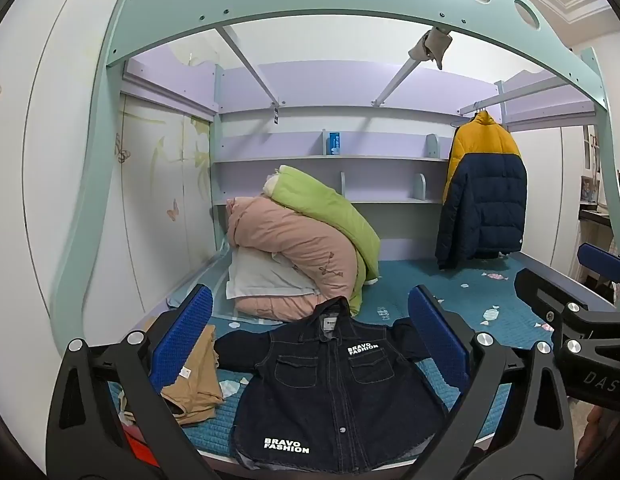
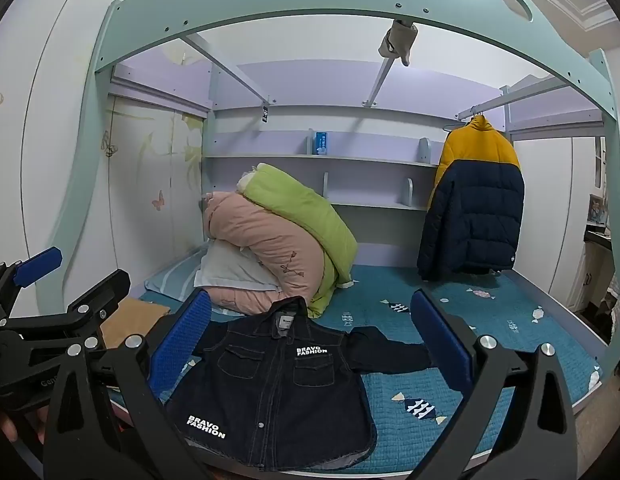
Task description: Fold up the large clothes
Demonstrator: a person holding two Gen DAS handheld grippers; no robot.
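Observation:
A dark denim jacket (image 1: 326, 392) with white "BRAVO FASHION" lettering lies face up and spread flat near the front edge of the bed; it also shows in the right wrist view (image 2: 278, 384). Its sleeves stretch out to both sides. My left gripper (image 1: 310, 332) is open and empty, held above the jacket. My right gripper (image 2: 310, 332) is open and empty too, above the jacket's right half. The right gripper shows at the right edge of the left wrist view (image 1: 566, 288), and the left gripper at the left edge of the right wrist view (image 2: 62, 280).
A folded tan garment (image 1: 198, 376) lies left of the jacket. Pink (image 1: 294, 252) and green (image 1: 330, 212) quilts are piled at the back left. A yellow and navy puffer coat (image 1: 482, 184) hangs at the back right. The blue quilted bed cover (image 2: 470, 360) stretches to the right.

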